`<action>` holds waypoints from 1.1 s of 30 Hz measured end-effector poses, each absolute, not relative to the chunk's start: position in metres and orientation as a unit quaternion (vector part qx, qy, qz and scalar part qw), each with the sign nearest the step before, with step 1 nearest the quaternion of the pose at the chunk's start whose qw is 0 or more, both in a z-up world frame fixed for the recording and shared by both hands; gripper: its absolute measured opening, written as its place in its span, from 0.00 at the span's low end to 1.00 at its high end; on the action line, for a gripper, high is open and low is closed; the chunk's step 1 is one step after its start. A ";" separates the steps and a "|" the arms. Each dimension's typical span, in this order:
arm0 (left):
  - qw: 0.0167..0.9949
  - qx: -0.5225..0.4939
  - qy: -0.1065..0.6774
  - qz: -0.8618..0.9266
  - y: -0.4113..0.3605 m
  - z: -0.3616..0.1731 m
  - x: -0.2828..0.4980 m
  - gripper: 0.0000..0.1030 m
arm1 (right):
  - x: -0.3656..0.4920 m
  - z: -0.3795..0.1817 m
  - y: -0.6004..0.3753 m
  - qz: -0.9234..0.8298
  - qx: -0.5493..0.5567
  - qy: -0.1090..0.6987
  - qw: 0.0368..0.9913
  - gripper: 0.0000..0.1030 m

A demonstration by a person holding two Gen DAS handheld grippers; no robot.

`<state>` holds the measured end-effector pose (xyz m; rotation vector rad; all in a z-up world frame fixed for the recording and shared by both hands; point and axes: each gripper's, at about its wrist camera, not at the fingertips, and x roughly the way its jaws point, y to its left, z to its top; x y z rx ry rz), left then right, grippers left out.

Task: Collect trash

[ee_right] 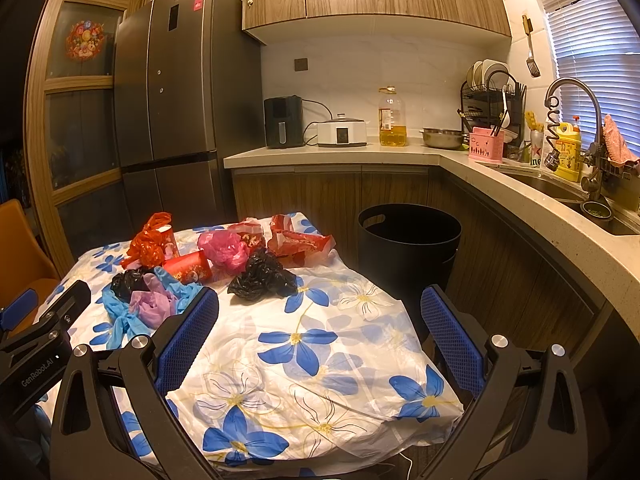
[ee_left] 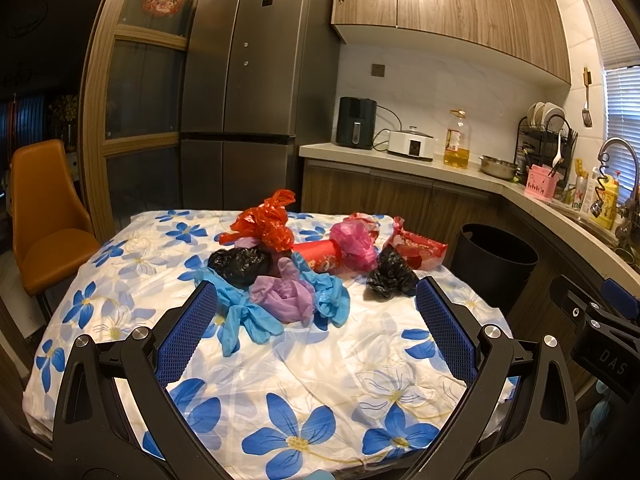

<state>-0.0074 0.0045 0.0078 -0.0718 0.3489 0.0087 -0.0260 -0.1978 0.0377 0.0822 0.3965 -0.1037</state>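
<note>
Landmark: black bin (ee_right: pixel 408 240), standing on the floor between the flowered table (ee_right: pixel 320 360) and the kitchen counter (ee_right: pixel 520 216).
Bin mouth: open and unblocked from above.
Table, bin side: near half is bare cloth, free to pass over.
Table, far end from the bin's near side: trash pile (ee_left: pixel 304 256) of bags, gloves and wrappers sits bunched together; the black bag (ee_right: pixel 262 276) lies nearest the bare cloth.
Beyond the bin: counter front and cabinet doors close off that side.
Opposite side of the table from the bin: orange chair (ee_left: pixel 44 216) stands just beside the edge.
</note>
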 end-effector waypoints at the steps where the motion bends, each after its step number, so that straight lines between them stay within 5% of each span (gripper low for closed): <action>1: 0.984 -0.035 0.174 0.005 0.004 0.008 -0.008 0.95 | -0.027 0.036 -0.198 -0.052 0.041 0.197 0.978 0.95; 33: 0.985 -0.054 0.165 0.011 0.026 -0.008 -0.004 0.95 | -0.004 0.019 -0.191 -0.003 0.054 0.187 0.981 0.95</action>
